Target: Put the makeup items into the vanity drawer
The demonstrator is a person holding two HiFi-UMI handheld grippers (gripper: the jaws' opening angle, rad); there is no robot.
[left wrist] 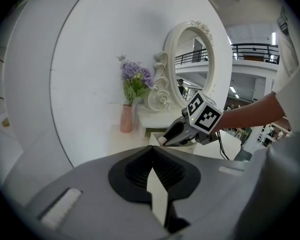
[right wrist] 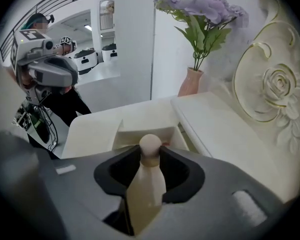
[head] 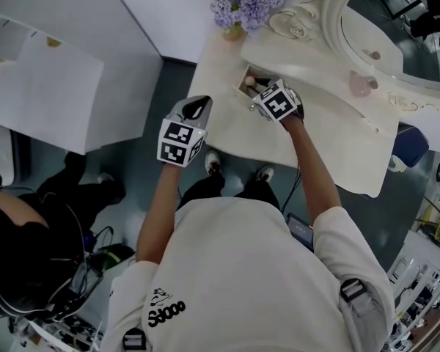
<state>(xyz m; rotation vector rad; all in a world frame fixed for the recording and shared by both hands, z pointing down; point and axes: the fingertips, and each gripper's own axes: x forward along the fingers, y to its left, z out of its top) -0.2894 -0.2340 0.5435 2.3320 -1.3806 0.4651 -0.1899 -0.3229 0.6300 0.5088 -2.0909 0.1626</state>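
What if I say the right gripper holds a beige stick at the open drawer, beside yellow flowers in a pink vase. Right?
No. The flowers are purple, not yellow, as the right gripper view shows. The right gripper does hold the beige stick.

Vanity (head: 330, 134) — smooth, glossy, jaws — matt grey plastic

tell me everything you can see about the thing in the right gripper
A small makeup item, plain matt beige, shaped like a skittle: round ball tip, narrow neck, body widening towards the camera. It looks smooth, with no print visible. It lies along the right gripper, tip forward, and the gripper presses its neck from both sides. The tip is over the open cream drawer; whether it touches the drawer cannot be told.
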